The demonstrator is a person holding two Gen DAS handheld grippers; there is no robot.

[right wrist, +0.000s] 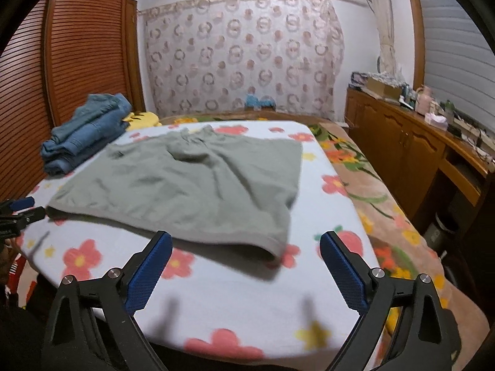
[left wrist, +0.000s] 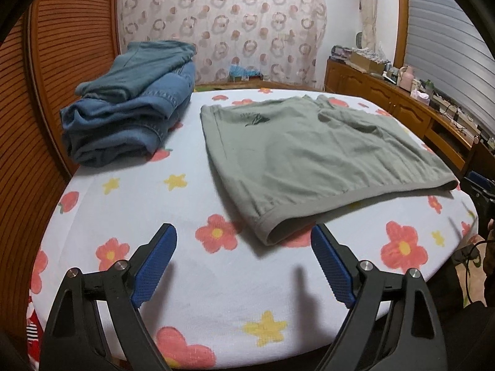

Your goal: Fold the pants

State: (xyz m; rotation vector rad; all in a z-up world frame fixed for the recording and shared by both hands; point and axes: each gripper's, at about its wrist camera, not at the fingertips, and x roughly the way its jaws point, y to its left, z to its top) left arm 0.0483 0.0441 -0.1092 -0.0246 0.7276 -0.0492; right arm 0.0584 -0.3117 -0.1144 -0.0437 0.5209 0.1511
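- Pants (left wrist: 312, 157), grey-green and short-legged, are lying flat on the flower-print table cover (left wrist: 191, 278), already doubled over, with the near hem edge running across in front of both grippers.
- Judging by that layout, the step in hand is the approach for another fold: neither tool is touching cloth yet.
- The left gripper (left wrist: 244, 266) is hovering above the bare cover with its jaws spread wide and nothing between them; the near left corner of the pants is sitting just beyond its fingertips.
- The right gripper (right wrist: 246, 270) is likewise standing wide and empty, with the near right corner of the pants just ahead and between its blue pads (right wrist: 150, 273).
- The next move is probably calling for both tools to drop onto the 2 near corners, pinch all layers together, and carry that edge toward the far side without dragging the stack askew.
- The left view is showing the folded denim pile (left wrist: 130, 105) large and close, plus a small dark print on the grey fabric.
- The right view is showing the table's right edge, a floral blanket (right wrist: 386, 198) below it, a yellow item beyond the denim, and the left gripper's tips at the pants' far corner.
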